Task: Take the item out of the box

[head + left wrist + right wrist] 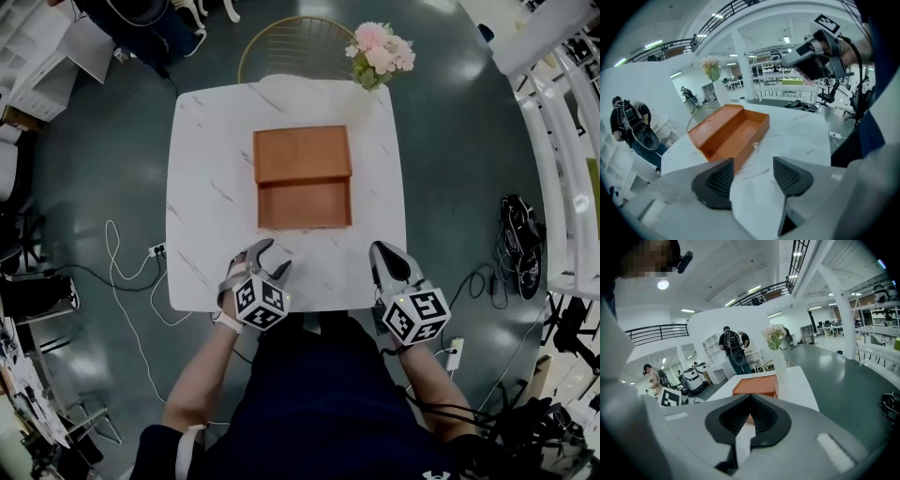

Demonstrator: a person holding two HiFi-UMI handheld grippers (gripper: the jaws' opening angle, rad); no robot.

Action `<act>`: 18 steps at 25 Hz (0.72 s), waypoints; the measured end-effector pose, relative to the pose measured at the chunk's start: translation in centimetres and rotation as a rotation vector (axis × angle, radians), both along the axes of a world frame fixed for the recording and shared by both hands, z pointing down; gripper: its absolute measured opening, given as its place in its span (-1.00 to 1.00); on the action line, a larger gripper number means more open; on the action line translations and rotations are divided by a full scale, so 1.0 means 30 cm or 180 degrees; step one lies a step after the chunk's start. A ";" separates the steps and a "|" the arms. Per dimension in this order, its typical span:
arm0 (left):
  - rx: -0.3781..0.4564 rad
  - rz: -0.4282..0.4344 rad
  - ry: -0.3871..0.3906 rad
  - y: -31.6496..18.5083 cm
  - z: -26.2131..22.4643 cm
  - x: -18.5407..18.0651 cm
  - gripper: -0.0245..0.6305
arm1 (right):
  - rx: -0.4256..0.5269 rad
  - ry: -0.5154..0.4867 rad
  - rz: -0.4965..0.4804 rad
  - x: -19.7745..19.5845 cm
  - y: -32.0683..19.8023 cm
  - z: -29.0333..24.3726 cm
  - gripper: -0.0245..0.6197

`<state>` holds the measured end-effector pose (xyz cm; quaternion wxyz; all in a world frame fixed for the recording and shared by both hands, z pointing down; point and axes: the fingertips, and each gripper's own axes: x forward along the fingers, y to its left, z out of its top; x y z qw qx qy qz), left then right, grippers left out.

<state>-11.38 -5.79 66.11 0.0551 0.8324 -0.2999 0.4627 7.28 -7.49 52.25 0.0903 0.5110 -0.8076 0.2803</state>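
Note:
An orange box (304, 177) lies open in the middle of the white marble table (206, 187), its lid folded back away from me. I see no item in its tray; the inside looks bare in the left gripper view, where the orange box (731, 133) has a small clear knob on its front wall. My left gripper (267, 258) hovers at the near table edge, short of the box, open with nothing between its pads (717, 180). My right gripper (389, 260) is at the near right edge, shut and empty; the right gripper (750, 399) points towards the box (757, 386).
A vase of pink flowers (380, 52) stands at the table's far right corner. A gold wire chair (295, 47) stands behind the table. Cables and a power strip (157, 250) lie on the floor to the left. People (732, 350) stand further back in the hall.

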 end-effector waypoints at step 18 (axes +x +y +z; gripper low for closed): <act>0.1181 -0.0840 0.1032 -0.192 -0.648 -0.116 -0.62 | 0.0314 -0.0019 0.0031 0.001 -0.050 -0.133 -0.91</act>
